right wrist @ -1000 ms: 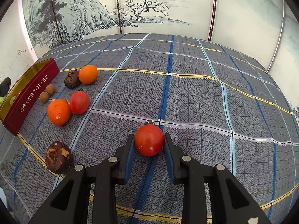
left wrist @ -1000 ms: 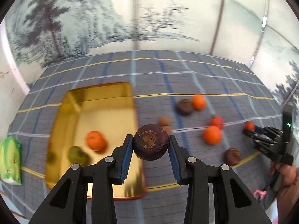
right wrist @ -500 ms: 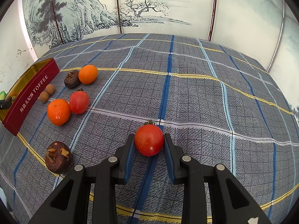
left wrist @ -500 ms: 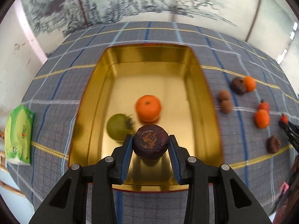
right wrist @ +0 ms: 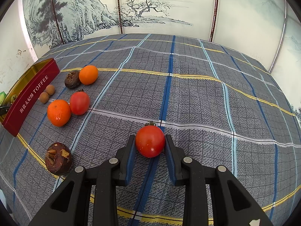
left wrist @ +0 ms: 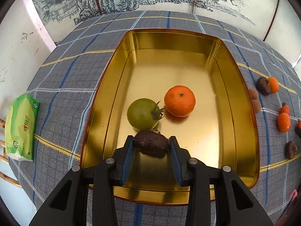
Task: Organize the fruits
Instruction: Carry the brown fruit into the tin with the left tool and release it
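My left gripper [left wrist: 151, 145] is shut on a dark brown water chestnut [left wrist: 151, 144], held low over the near part of the gold tin tray [left wrist: 223, 116]. A green tomato [left wrist: 142, 113] and an orange mandarin [left wrist: 179, 101] lie in the tray just beyond it. My right gripper [right wrist: 150, 144] is shut on a red tomato [right wrist: 150, 141] resting on the plaid cloth. Loose fruit lies to its left: a mandarin [right wrist: 58, 112], a red tomato [right wrist: 79, 103], another mandarin [right wrist: 88, 74], two water chestnuts [right wrist: 58, 158] [right wrist: 72, 79] and two small brown longans [right wrist: 47, 93].
The tray's red side reads TOFFEE [right wrist: 30, 96] at the left of the right wrist view. A green tissue pack [left wrist: 19, 125] lies left of the tray. The same loose fruit shows right of the tray [left wrist: 283, 122]. A painted screen backs the table.
My left gripper carried the water chestnut leftward over the tray and lowered it near the tray floor; the chestnut now lies tilted on its side. The right gripper and its tomato have not moved.
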